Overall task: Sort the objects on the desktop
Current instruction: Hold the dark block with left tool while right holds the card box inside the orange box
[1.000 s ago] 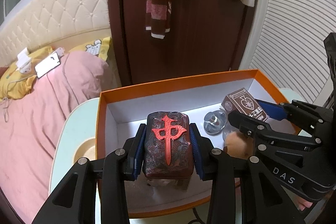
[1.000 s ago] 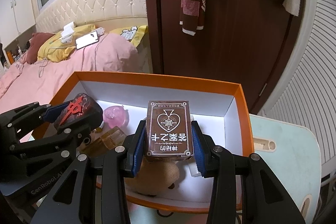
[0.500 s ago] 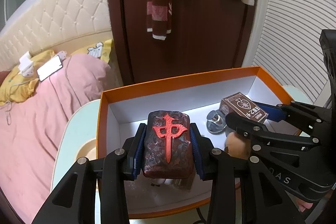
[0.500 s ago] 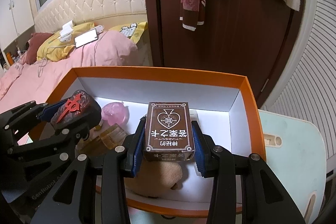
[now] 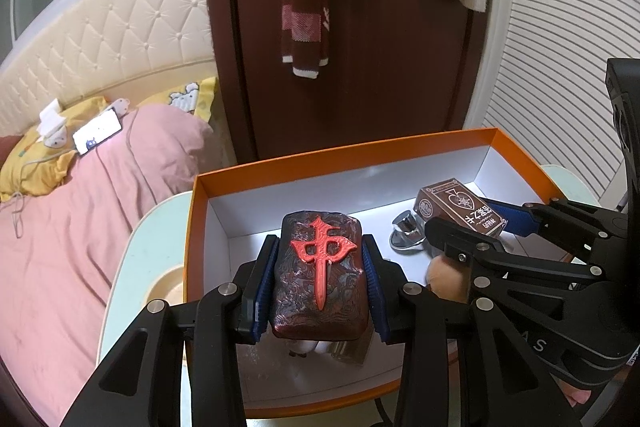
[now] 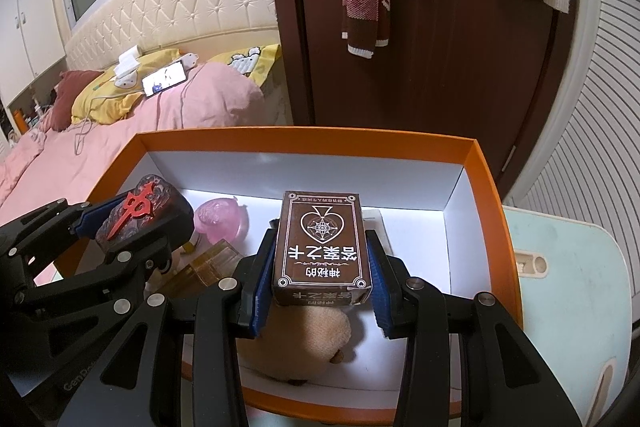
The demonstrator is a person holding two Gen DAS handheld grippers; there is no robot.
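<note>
Two grips, both loaded. My left gripper [image 5: 320, 279] is clenched on the dark mahjong-style block [image 5: 319, 275] with the red character raised on its face; the blue pads press its two long sides. My right gripper [image 6: 316, 269] is clenched on the brown card box [image 6: 322, 251], spade emblem up, pads on its long edges. Both things hang above the inside of the orange box [image 6: 492, 211], which stands on the pale table [image 6: 568, 267].

What could go wrong, as I judge it: the two grippers sit close, the left one's frame crossing just beside the card box, so lowering both at once could knock one against the other. The block looks heavy and glossy and is pinched only at its sides; a tilt might let it slide out onto the glass below. The card box is thin cardboard, and a harder squeeze could dent it.

Under my hands the orange box already holds a pink glass bottle [image 6: 222, 223] near its back left, an amber bottle [image 6: 204, 265] in front of it, and a tan plush toy [image 6: 304, 343] directly beneath the card box. A shiny metal cap [image 5: 406, 233] lies on the white floor between the two grippers. Free floor remains at the back right.
</note>
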